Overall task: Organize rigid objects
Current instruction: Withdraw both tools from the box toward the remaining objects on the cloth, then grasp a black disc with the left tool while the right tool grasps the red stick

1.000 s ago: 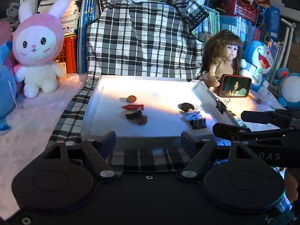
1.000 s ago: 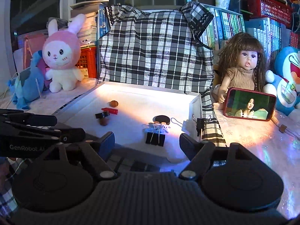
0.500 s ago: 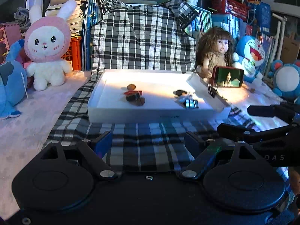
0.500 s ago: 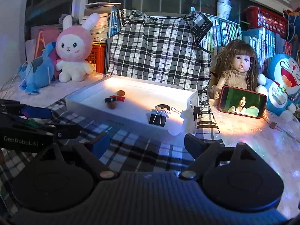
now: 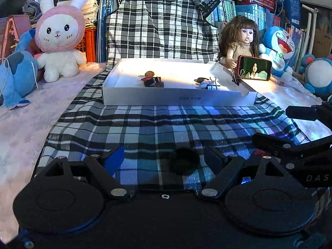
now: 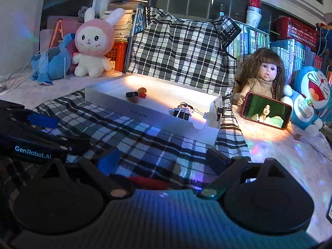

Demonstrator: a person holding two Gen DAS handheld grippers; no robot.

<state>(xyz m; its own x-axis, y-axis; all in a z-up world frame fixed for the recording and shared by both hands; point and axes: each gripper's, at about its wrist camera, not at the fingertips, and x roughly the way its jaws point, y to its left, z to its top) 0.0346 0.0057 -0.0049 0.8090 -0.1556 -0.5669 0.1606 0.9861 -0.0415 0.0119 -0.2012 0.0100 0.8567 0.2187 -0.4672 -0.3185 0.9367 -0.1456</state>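
Note:
A white shallow box (image 5: 178,100) (image 6: 145,112) sits on a checked cloth (image 5: 166,128). Inside lie a cluster of small brown, black and red pieces (image 5: 152,79) (image 6: 136,94) and a black binder clip with a small figure (image 5: 210,84) (image 6: 182,112). My left gripper (image 5: 164,157) is open and empty, well in front of the box; a dark round object (image 5: 183,162) lies on the cloth between its fingers. My right gripper (image 6: 162,159) is open, low over the cloth, with a red object (image 6: 148,181) just below it.
A doll (image 5: 241,39) holds a red phone (image 5: 254,67) right of the box. A pink rabbit plush (image 5: 60,35) and blue plush (image 5: 14,70) stand left. Blue cat plushes (image 6: 309,95) sit far right. Books and a draped checked shirt (image 6: 182,47) fill the back.
Both grippers have pulled back from the box toward the near side of the cloth. The box now looks smaller and farther. Both stay open.

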